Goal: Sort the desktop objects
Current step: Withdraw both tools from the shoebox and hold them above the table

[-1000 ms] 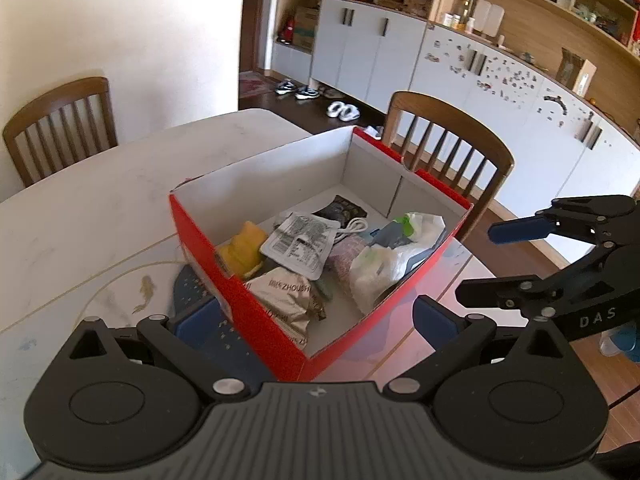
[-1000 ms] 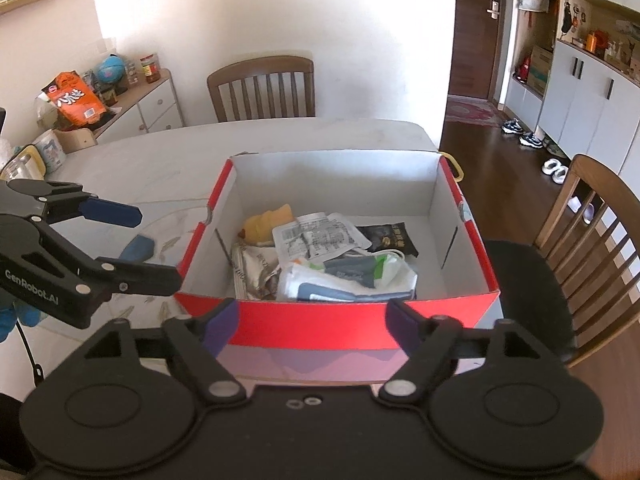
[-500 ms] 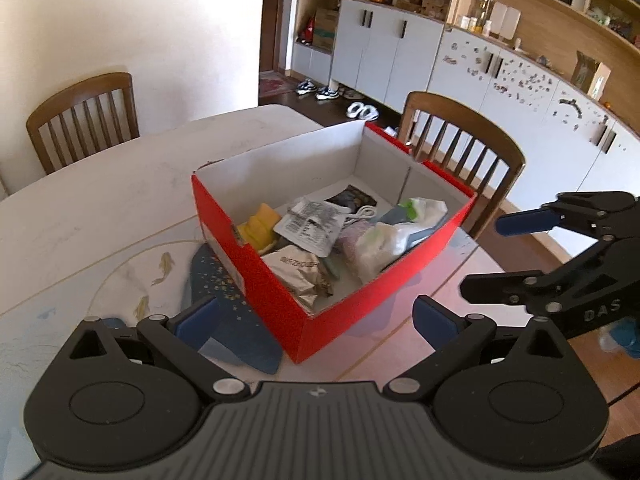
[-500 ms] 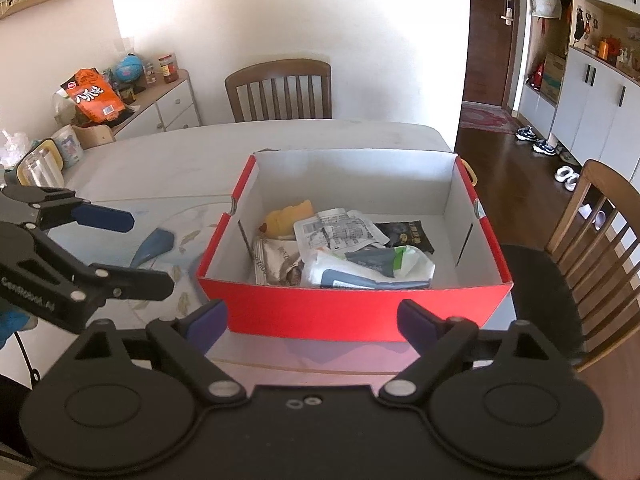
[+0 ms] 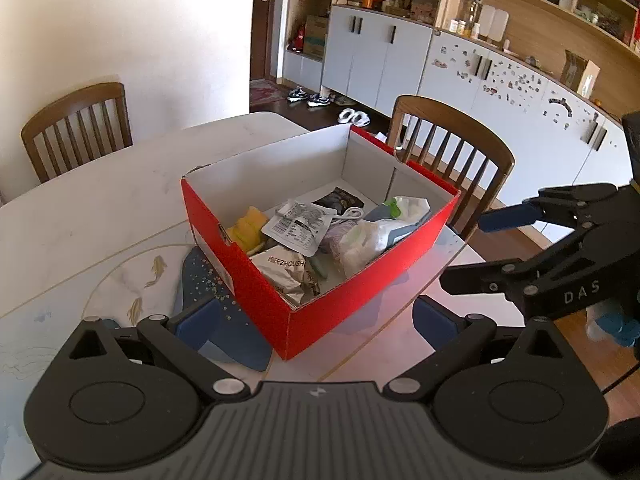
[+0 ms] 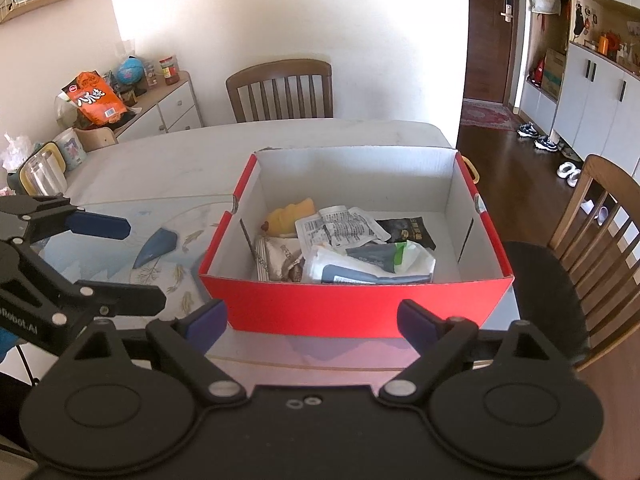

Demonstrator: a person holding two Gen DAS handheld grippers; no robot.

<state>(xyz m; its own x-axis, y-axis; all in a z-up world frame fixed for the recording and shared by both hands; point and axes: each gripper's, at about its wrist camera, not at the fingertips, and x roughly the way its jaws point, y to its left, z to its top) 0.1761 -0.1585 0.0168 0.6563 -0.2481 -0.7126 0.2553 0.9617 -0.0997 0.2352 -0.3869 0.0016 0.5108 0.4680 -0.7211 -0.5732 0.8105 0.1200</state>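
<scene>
An open red cardboard box with white inner walls is placed on the pale marble counter. In it a yellow soft item, a printed white sachet, a black packet and a white plastic bag are seen. The left hand-held gripper is spread before the box corner, with nothing between its blue pads. The right hand-held gripper is also held wide apart and empty, just before the box's front wall.
</scene>
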